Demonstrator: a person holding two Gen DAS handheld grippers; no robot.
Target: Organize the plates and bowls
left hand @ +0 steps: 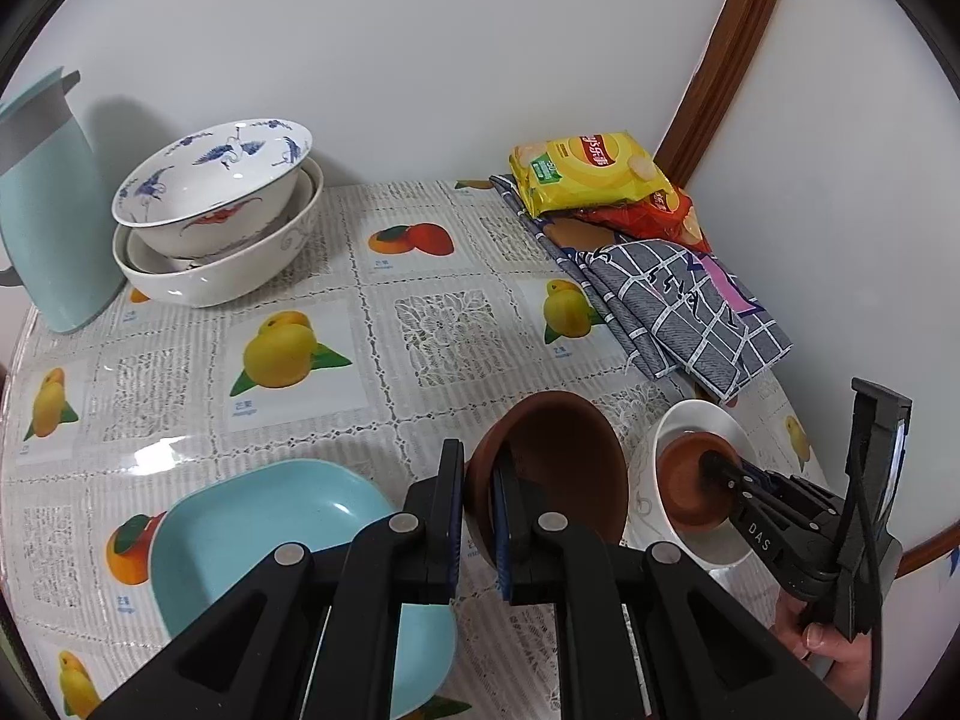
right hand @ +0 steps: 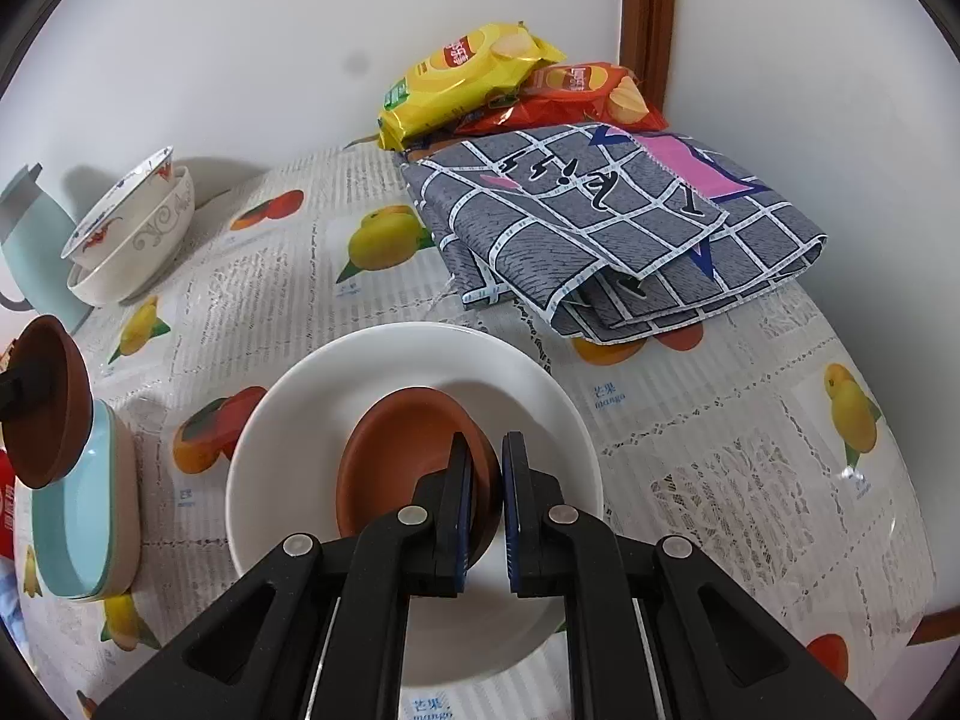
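Observation:
My left gripper (left hand: 478,516) is shut on the rim of a brown dish (left hand: 558,462), held tilted above the table beside a light blue square plate (left hand: 264,540). It also shows in the right wrist view (right hand: 45,402), over the blue plate (right hand: 78,534). My right gripper (right hand: 486,504) is shut on the rim of a smaller brown dish (right hand: 396,468), which sits inside a white plate (right hand: 336,396). In the left wrist view that dish (left hand: 690,480) and white plate (left hand: 708,420) are at the right.
Stacked white patterned bowls (left hand: 222,210) and a light blue jug (left hand: 48,210) stand at the back left. Chip bags (left hand: 588,174) and a folded grey checked cloth (left hand: 690,306) lie at the back right by the wall. The round table has a fruit-print cover (left hand: 420,324).

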